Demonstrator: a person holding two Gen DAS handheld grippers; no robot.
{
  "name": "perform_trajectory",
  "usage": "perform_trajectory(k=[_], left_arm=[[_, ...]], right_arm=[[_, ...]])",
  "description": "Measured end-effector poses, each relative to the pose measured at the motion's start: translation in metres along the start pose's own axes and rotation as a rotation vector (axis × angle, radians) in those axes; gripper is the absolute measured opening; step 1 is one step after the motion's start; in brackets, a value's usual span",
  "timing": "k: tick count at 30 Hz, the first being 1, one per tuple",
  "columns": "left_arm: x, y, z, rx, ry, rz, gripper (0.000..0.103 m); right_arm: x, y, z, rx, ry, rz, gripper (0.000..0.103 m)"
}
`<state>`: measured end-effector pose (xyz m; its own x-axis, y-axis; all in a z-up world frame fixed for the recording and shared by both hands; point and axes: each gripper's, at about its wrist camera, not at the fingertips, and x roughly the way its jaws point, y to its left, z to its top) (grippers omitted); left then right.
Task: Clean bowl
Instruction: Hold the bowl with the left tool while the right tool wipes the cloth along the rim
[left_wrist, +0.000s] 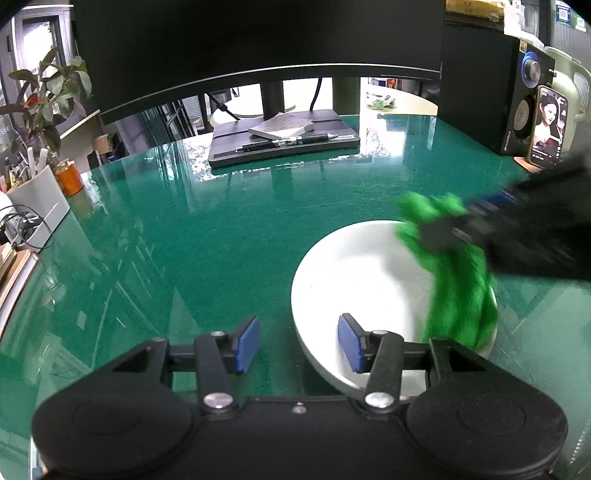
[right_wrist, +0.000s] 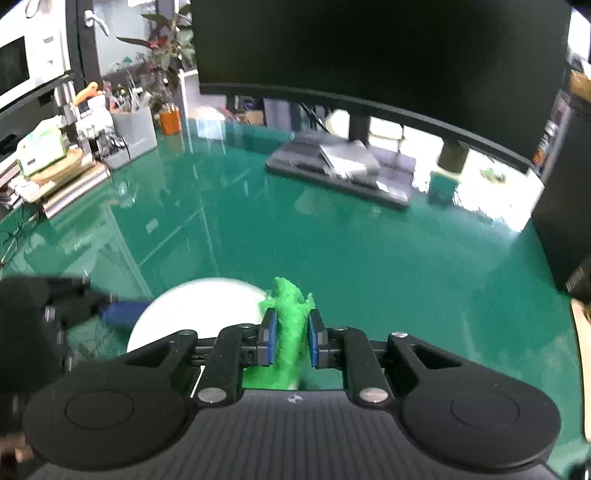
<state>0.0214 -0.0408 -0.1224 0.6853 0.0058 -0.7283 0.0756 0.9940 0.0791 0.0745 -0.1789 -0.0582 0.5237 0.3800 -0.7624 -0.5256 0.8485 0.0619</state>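
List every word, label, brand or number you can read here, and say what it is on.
No text reads with certainty.
White lettering down the speaker: too small to read.
White label on the monitor base: too blurred.
Caption on the phone screen: too small.
Stickers on the boxes top right: illegible.

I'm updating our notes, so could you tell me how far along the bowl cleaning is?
Done: the right gripper has the green cloth clamped. In hand: the cloth drapes into the white bowl, whose rim sits between the left gripper's open jaws. Left: finishing wiping; cleanliness is unclear.
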Motion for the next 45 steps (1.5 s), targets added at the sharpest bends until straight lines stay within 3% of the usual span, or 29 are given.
perform_trajectory(k=[3, 11, 20, 25, 27, 29, 34, 38, 43, 45], left_arm=[[0.0, 0.0, 0.0, -0.001, 0.002, -0.003, 0.048], [0.001, -0.001, 0.001, 0.006, 0.004, 0.003, 0.048], [0.002, 0.0, 0.0, -0.002, 0.003, -0.003, 0.051], [0.0, 0.002, 0.0, 0.0, 0.016, -0.005, 0.048], [-0.002, 0.004, 0.001, -0.014, 0.04, -0.052, 0.037], [-0.004, 0.005, 0.0, -0.021, 0.055, -0.082, 0.033], [-0.014, 0.008, -0.003, 0.003, 0.064, -0.126, 0.038], [-0.004, 0.022, 0.009, -0.086, 0.087, -0.148, 0.041], [0.016, 0.014, 0.026, 0.004, 0.117, -0.178, 0.04], [0.02, 0.012, 0.028, 0.02, 0.128, -0.173, 0.033]], right_arm=[[-0.011, -0.001, -0.007, 0.026, 0.008, 0.013, 0.017], [0.015, -0.001, 0.015, 0.001, -0.049, -0.003, 0.018], [-0.009, 0.0, -0.012, 0.037, 0.012, 0.009, 0.021], [0.005, -0.003, -0.002, 0.05, -0.006, 0.0, 0.021], [0.013, -0.004, 0.003, 0.046, -0.014, 0.009, 0.021], [0.022, 0.003, 0.012, 0.013, -0.014, 0.052, 0.021], [0.025, 0.017, 0.019, -0.039, -0.013, 0.104, 0.024], [0.022, 0.006, 0.018, 0.018, -0.006, 0.129, 0.023], [0.021, 0.001, 0.017, 0.066, -0.021, 0.131, 0.023], [0.021, 0.0, 0.015, 0.072, -0.031, 0.124, 0.023]])
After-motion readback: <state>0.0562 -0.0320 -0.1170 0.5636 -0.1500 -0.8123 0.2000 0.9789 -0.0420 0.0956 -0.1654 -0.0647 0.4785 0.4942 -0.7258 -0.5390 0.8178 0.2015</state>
